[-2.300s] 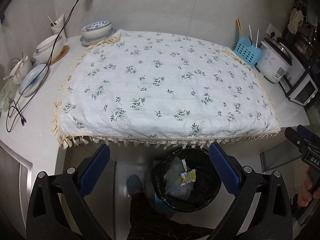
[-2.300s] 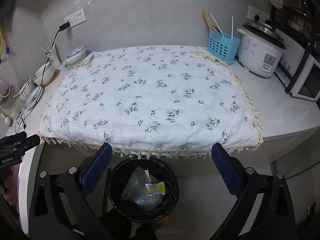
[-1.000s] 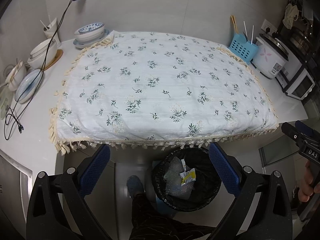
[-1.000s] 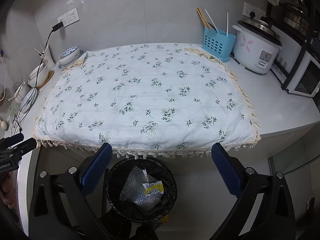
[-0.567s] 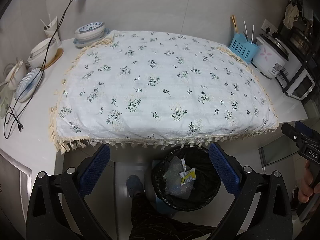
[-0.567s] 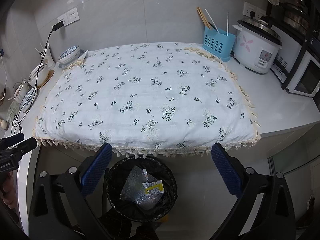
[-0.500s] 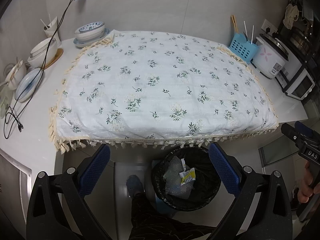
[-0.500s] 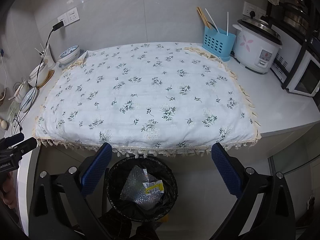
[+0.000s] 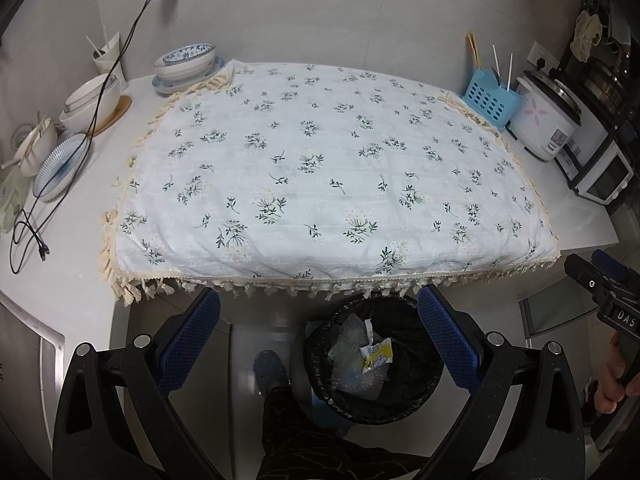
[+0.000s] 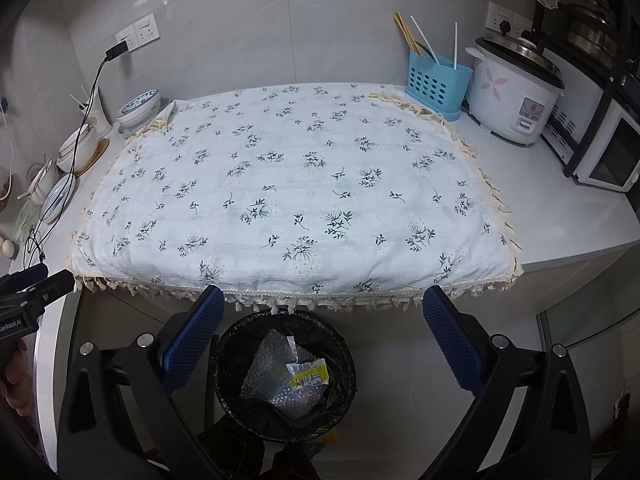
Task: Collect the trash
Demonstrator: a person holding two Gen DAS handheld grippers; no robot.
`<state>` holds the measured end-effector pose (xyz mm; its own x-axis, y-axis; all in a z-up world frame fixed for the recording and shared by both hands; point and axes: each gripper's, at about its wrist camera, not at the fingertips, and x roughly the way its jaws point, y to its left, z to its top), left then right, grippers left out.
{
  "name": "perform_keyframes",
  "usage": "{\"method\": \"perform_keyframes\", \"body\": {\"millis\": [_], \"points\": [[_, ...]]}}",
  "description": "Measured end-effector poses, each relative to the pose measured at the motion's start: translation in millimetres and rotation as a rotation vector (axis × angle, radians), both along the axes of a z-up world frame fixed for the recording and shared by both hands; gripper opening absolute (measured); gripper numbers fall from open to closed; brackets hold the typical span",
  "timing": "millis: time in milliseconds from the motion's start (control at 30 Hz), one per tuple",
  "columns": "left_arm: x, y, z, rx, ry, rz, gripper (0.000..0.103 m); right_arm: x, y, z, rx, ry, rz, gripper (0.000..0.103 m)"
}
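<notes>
You hold both the left tongs (image 9: 318,334) and right tongs (image 10: 323,336) spread wide and empty over the round black-lined bin (image 10: 228,376) of crinkled bubble wrap (image 10: 268,384) and a yellow wrapper (image 10: 308,374), below the white counter (image 10: 580,224) under its tasselled floral cloth (image 10: 288,192).

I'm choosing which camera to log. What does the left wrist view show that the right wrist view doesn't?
Only the left wrist view: the right gripper at its edge and a shoe beside the bin. Only the right: the left gripper and a wooden egg-like thing. Both: floral cloth, trash bin holding bubble wrap and a yellow wrapper.
</notes>
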<state>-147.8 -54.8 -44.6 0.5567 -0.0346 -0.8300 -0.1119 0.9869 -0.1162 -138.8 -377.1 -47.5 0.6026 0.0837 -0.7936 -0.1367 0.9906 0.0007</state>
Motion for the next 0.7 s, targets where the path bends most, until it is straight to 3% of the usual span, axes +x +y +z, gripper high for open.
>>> {"method": "perform_keyframes", "body": {"millis": [700], "points": [[0.5,0.5,1.6,0.053,-0.008,0.025,0.097,-3.1,0.6,-2.4,0.002,0.005,0.0,0.095]]}}
